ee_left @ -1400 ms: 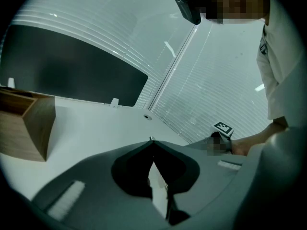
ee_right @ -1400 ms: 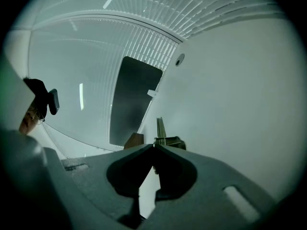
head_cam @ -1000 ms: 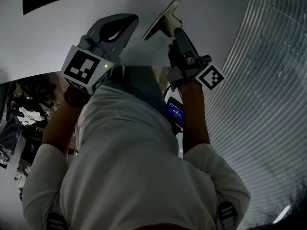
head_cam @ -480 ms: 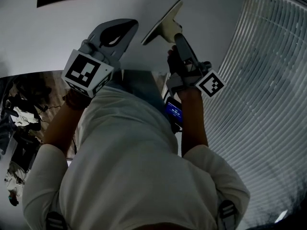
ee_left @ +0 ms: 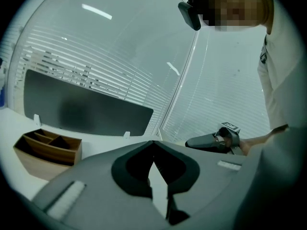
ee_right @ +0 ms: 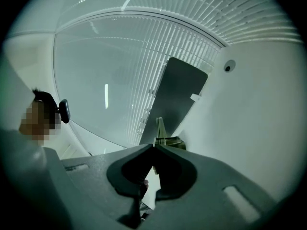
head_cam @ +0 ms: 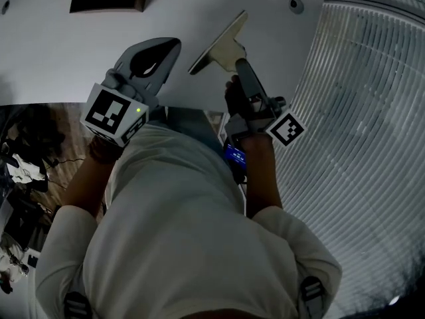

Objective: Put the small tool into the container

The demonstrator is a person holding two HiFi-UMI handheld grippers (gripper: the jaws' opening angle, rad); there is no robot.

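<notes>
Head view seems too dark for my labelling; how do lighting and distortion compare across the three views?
Head view: dim and grey, blinds bowed by the lens. Left gripper view: black round vignette, bright light streaks up top. Right gripper view: same vignette, the small tool beyond the tongs in shade.

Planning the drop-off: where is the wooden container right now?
The wooden container sits on the white table at the left gripper view's lower left, just below a dark panel that stands along the table's far edge.

Wooden container point(ee_left: 44, 161), open-topped, split into slanted compartments, upright on the white desk, just before a dark panel.
</notes>
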